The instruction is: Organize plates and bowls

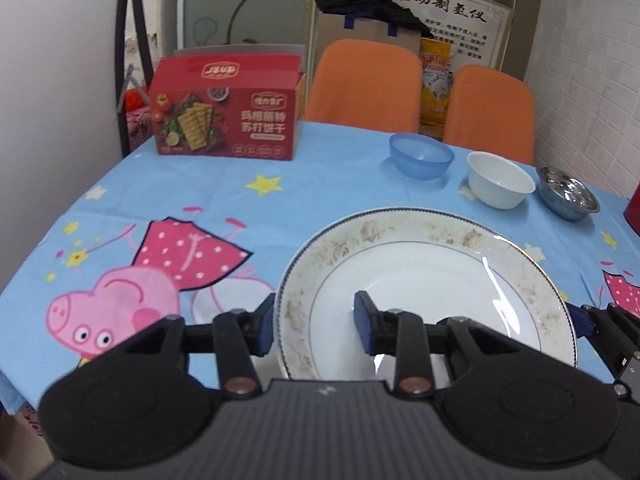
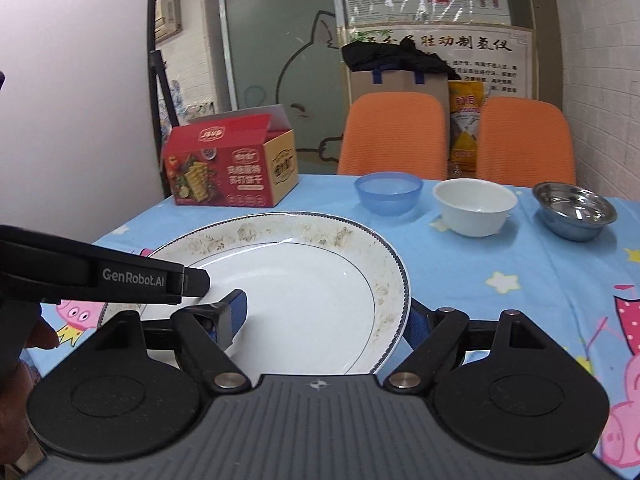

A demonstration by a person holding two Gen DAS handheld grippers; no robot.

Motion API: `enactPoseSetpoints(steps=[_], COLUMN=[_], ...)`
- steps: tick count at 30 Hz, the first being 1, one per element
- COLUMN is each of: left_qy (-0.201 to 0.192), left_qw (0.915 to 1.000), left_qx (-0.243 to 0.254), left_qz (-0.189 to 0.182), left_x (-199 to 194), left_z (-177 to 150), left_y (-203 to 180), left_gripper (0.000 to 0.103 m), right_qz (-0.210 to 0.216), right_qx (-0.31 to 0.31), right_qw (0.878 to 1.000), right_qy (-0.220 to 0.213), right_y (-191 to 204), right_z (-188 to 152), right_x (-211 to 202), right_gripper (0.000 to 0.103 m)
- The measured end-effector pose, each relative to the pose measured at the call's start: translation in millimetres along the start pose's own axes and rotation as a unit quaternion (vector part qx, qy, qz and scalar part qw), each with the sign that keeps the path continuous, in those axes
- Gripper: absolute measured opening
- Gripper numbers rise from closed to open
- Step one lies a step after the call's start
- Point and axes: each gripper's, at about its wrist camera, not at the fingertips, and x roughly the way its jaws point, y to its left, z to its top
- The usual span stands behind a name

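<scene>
A large white plate (image 1: 424,272) with a dark rim line and brown smears lies on the blue cartoon tablecloth; it also shows in the right wrist view (image 2: 312,280). My left gripper (image 1: 314,322) is open and straddles the plate's left rim, one finger outside and one inside. My right gripper (image 2: 328,320) is open and straddles the plate's right rim the same way. Behind the plate stand a blue plastic bowl (image 1: 422,155), a white bowl (image 1: 500,179) and a steel bowl (image 1: 568,193), in a row.
A red cracker box (image 1: 228,114) stands at the table's far left. Two orange chairs (image 1: 364,80) stand behind the table's far edge. A red object (image 1: 632,212) is at the right edge. The wall is close on the right.
</scene>
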Motion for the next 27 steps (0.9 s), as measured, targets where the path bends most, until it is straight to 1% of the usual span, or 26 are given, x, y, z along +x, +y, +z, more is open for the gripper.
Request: enactPoseSetpoints(steps=[4,5,6,7,8,9,10,11,12,14,16,23,25,26,27], left_qy=[0.013,0.01,0.006,0.004,0.0,-0.006,-0.009,-0.013,-0.019,-0.033,-0.045,-0.048,-0.049,-0.048,-0.047], left_qw=[0.9998,0.9998,1.0,1.0,1.0,0.9998,0.9993,0.9986,0.9981,0.9979,0.9977,0.998,0.9978,0.9977,0.9977], left_qx=[-0.012,-0.012,-0.005,0.002,0.008,0.012,0.01,0.007,0.007,0.018,0.02,-0.007,-0.011,-0.015,-0.017], left_qz=[-0.004,-0.007,-0.004,0.0,-0.003,-0.014,-0.034,-0.05,-0.057,-0.052,-0.046,-0.042,-0.043,-0.044,-0.046], left_x=[11.0,12.5,12.6,13.6,14.7,14.0,12.1,10.2,8.2,4.2,0.1,-0.6,-0.3,0.6,1.8], left_z=[-11.3,-13.6,-15.5,-16.6,-17.7,-18.4,-18.6,-18.4,-18.2,-17.4,-15.8,-6.8,-5.5,-4.8,-4.0], left_y=[14.2,15.5,13.8,12.2,10.6,9.7,8.2,6.5,3.7,-2.1,-3.9,7.7,8.6,8.2,7.4], left_gripper=[0.033,0.035,0.038,0.039,0.041,0.045,0.049,0.058,0.059,0.061,0.063,0.065,0.065,0.065,0.065], right_qz=[0.008,0.007,0.005,0.003,0.003,0.002,-0.003,-0.006,-0.002,0.004,0.005,0.026,0.038,0.033,0.018], right_qx=[-0.014,-0.016,-0.017,-0.018,-0.02,-0.023,-0.027,-0.033,-0.034,-0.025,-0.032,-0.04,-0.02,-0.009,-0.005], right_qw=[1.0,1.0,1.0,0.999,0.999,0.999,0.999,0.999,0.999,0.999,0.999,0.998,0.998,0.999,0.999], right_qy=[0.018,0.022,0.025,0.029,0.031,0.031,0.031,0.032,0.031,0.032,0.033,0.046,0.042,0.034,0.031], right_y=[18.0,19.4,20.2,20.4,21.3,23.3,24.3,25.0,24.9,23.8,24.4,21.5,14.6,11.3,9.6], right_z=[-10.3,-12.5,-13.7,-15.3,-16.2,-17.9,-18.3,-19.5,-20.2,-21.2,-21.8,-21.8,-21.3,-21.1,-20.5], right_x=[9.7,11.7,13.7,15.4,17.3,17.6,18.6,19.4,20.0,20.4,20.5,17.1,9.3,4.3,1.2], right_gripper=[0.103,0.103,0.103,0.103,0.103,0.103,0.103,0.103,0.103,0.103,0.103,0.103,0.103,0.103,0.103])
